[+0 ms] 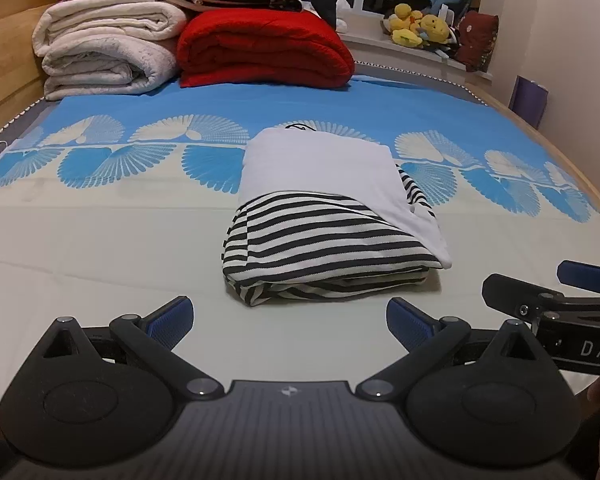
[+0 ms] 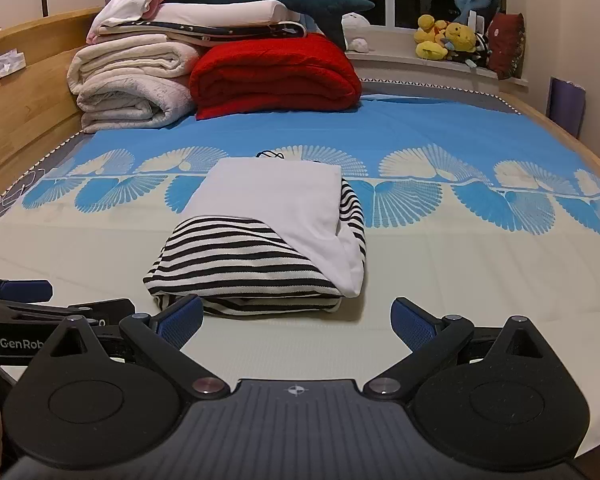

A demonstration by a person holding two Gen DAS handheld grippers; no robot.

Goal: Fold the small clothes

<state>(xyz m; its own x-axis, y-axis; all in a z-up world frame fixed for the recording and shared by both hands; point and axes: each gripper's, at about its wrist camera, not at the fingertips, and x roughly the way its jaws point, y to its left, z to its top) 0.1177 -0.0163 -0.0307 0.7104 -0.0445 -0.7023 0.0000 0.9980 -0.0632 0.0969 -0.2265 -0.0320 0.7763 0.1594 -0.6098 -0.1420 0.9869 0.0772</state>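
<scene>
A folded garment point(image 1: 324, 220), white on top with black-and-white stripes below, lies in a compact bundle on the bed; it also shows in the right wrist view point(image 2: 260, 240). My left gripper point(image 1: 290, 320) is open and empty, just in front of the bundle's near edge. My right gripper point(image 2: 296, 320) is open and empty, its left fingertip point(image 2: 182, 314) close to the bundle's near edge. The right gripper also shows at the right edge of the left wrist view point(image 1: 556, 292). The left gripper shows at the left edge of the right wrist view point(image 2: 40, 304).
The bed sheet point(image 1: 100, 240) is cream with a blue fan-pattern band. Folded white blankets point(image 1: 108, 52) and a red blanket point(image 1: 264, 48) are stacked at the far end. Plush toys point(image 1: 416, 26) sit on the window sill. A wooden bed frame point(image 2: 24, 120) runs along the left.
</scene>
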